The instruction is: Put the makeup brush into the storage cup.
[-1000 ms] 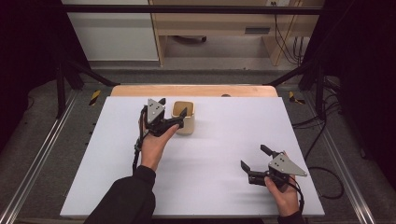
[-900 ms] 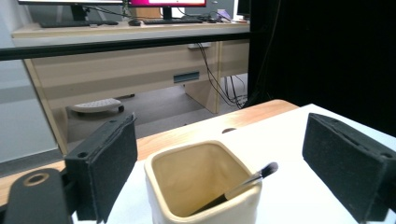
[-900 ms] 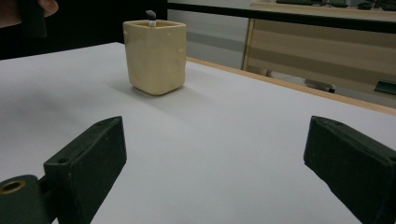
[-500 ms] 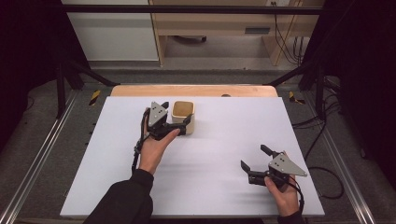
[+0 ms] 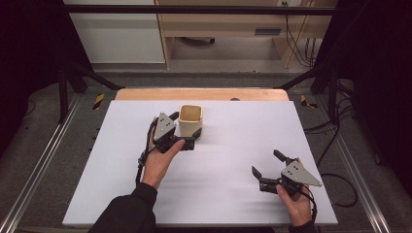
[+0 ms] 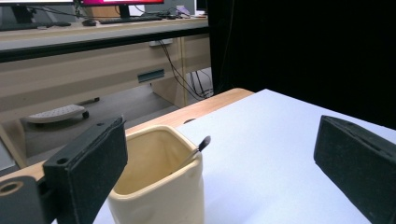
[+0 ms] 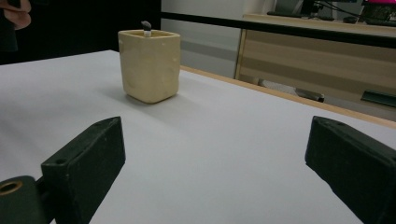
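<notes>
In the high view, a dark sleeve [image 5: 127, 216] is seen at the bottom edge, left of centre. The right gripper [image 5: 270, 170] is held in the lower right of the frame, low over the white table [image 5: 228, 194], with its jaws set wide apart and nothing between them. In the right gripper view the same is confirmed: the two black jaws rise from the bottom corners, and bare table is seen between them.

Nearer the middle of the high view, left of centre, the left gripper [image 5: 194, 139] is held by the left hand [image 5: 159, 158]. Its jaws have just been opening and are now spread wide. In the left gripper view, the cream cup [image 6: 159, 182] is seen at lower left, just beside the left-hand jaw and partly hidden behind it; the other jaw stands well apart at the right edge. No pad is seen pressing on the cup, though contact with the near jaw cannot be told.

The cup stands upright on the table, above centre and left of the middle in the high view, near the far wooden edge [image 5: 201, 93]. A thin utensil with a dark tip [image 6: 198, 147] is leaned inside it, against the rim.

Beyond the table, a wooden bench [image 5: 228, 22] and trailing cables [image 5: 296, 43] are noted in the upper part of the frame.
</notes>
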Demonstrator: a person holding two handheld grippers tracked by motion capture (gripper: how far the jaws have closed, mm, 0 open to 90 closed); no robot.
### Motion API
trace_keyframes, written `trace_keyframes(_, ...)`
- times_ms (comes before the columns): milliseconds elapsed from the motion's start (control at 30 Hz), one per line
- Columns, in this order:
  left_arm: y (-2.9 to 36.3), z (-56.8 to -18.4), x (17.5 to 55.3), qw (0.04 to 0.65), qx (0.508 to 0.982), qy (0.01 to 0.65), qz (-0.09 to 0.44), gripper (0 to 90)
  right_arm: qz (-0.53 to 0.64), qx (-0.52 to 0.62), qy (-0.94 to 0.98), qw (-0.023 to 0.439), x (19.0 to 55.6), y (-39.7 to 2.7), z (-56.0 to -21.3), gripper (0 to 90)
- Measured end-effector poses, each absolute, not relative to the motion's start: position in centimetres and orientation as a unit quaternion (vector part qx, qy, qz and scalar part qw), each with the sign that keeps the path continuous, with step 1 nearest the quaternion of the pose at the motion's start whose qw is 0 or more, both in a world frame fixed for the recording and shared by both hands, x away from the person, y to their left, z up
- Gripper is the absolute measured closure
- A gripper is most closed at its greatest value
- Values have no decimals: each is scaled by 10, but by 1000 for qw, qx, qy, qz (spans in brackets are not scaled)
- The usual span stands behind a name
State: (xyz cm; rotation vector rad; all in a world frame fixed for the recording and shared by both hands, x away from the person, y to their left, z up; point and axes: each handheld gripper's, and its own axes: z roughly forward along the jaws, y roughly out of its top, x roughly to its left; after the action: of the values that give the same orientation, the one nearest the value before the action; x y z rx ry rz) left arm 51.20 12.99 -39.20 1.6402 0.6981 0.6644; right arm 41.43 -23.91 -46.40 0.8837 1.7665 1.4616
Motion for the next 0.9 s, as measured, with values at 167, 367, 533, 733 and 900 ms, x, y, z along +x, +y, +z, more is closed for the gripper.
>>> trace_keyframes(167, 132, -393, 509, 585, 704, 293, 277, 26, 558, 338, 678, 339, 414, -239, -464, 56)
trace_keyframes(367, 134, -396, 504, 586, 710, 281, 271, 24, 560, 337, 674, 343, 414, -241, -463, 52)
trace_keyframes(533, 137, -398, 501, 584, 713, 277, 272, 21, 563, 339, 675, 335, 414, -242, -462, 33)
trace_keyframes(733, 141, -401, 499, 585, 713, 276, 269, 20, 562, 343, 676, 331, 415, -242, -463, 31)
trace_keyframes(900, 145, -404, 496, 585, 715, 273, 268, 20, 561, 343, 678, 330, 415, -241, -463, 31)
